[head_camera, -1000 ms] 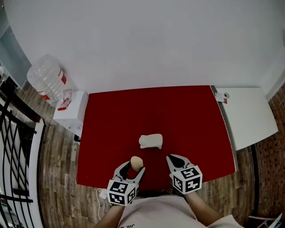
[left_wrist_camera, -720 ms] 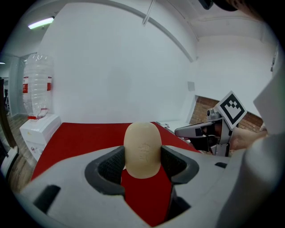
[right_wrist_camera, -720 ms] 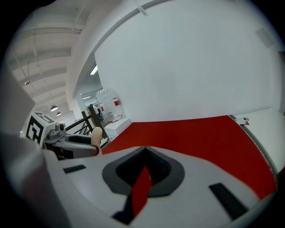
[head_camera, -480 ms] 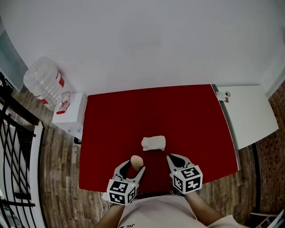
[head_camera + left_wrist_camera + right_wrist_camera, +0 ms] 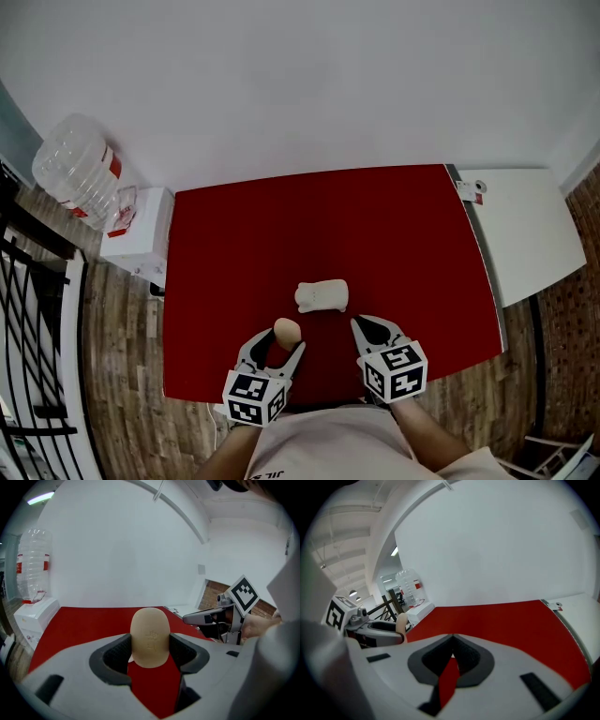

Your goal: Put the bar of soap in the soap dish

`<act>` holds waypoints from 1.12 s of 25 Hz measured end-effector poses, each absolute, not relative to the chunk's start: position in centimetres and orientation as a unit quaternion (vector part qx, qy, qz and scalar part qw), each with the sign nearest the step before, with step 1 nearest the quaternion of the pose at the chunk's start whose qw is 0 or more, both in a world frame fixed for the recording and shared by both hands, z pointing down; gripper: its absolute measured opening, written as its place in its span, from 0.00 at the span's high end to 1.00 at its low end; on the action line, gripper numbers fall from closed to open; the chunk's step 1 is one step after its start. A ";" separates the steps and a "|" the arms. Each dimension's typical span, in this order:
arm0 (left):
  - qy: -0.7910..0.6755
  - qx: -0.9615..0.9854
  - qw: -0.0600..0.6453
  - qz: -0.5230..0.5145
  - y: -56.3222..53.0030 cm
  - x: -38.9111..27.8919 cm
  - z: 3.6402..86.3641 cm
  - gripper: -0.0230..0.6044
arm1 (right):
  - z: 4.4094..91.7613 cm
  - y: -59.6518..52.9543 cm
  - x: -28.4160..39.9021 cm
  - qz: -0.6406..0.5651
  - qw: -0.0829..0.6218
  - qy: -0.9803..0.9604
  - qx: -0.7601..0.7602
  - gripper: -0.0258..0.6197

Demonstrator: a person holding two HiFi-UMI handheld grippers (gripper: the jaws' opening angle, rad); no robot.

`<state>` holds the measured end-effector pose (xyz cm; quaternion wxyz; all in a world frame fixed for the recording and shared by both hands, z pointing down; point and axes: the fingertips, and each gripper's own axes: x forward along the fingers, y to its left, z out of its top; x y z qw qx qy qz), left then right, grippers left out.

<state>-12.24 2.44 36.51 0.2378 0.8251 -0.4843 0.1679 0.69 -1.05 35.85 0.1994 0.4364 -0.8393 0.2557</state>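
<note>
Pictured: one bar of soap (image 5: 286, 329), one soap dish (image 5: 322, 295), one red counter (image 5: 375, 234), one water bottle (image 5: 70, 173), one white side table (image 5: 525, 234) and two sets of tongs, the left tongs (image 5: 279, 345) and the right tongs (image 5: 361, 325).

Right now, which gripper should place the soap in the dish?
Left. The left gripper clamps the bar of soap, with the soap dish just ahead; the right gripper is shut and empty.
</note>
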 end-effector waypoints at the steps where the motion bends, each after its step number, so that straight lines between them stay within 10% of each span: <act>1: -0.483 0.826 0.238 0.170 2.1 -12.3 36.7 0.56 | 36.0 -1.4 0.7 0.255 0.200 -0.839 0.437 0.95; 28: -0.456 0.831 0.246 0.203 -5.4 -12.4 44.0 0.56 | 42.8 -7.5 1.6 0.287 0.203 -0.811 0.468 0.95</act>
